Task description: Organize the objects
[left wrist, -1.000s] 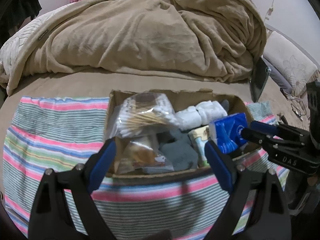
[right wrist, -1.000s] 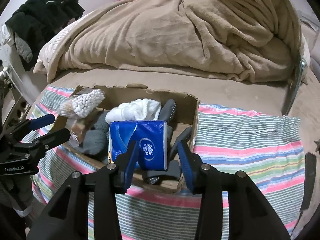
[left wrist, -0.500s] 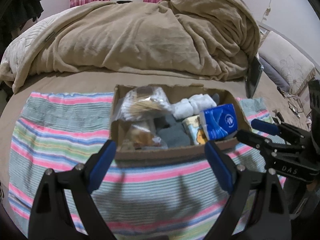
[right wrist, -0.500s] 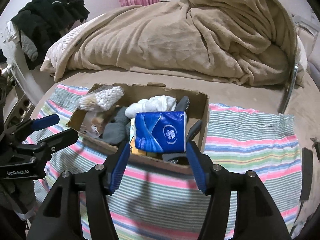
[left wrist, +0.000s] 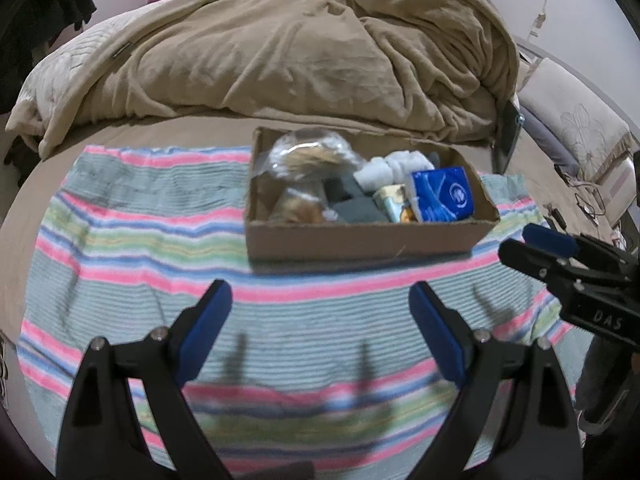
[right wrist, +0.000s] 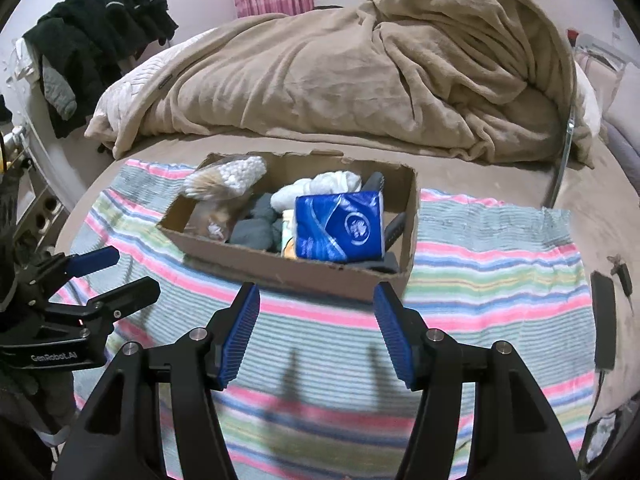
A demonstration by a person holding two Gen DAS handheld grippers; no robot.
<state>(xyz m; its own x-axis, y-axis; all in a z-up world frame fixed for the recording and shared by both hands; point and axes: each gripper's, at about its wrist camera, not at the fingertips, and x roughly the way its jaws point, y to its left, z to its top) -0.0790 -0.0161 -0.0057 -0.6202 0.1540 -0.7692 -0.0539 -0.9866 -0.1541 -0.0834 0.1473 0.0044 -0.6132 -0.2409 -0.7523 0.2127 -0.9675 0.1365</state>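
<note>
Showing black clothes (right wrist: 100, 36) at upper left, only the right view; left claw (right wrist: 114, 272) reads "GenRobot.AI", right claw (left wrist: 538, 246) "DAS". Both gape, empty.

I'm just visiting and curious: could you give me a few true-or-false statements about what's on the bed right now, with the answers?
1. The blue tissue pack sits inside the cardboard box. True.
2. The right claw is gripping the tissue pack. False: it is open and empty, short of the box.
3. The box rests on a striped towel. True.
4. The left claw is shut. False: it is open.
5. The bag of cotton swabs lies on the towel. False: it is in the box.
</note>
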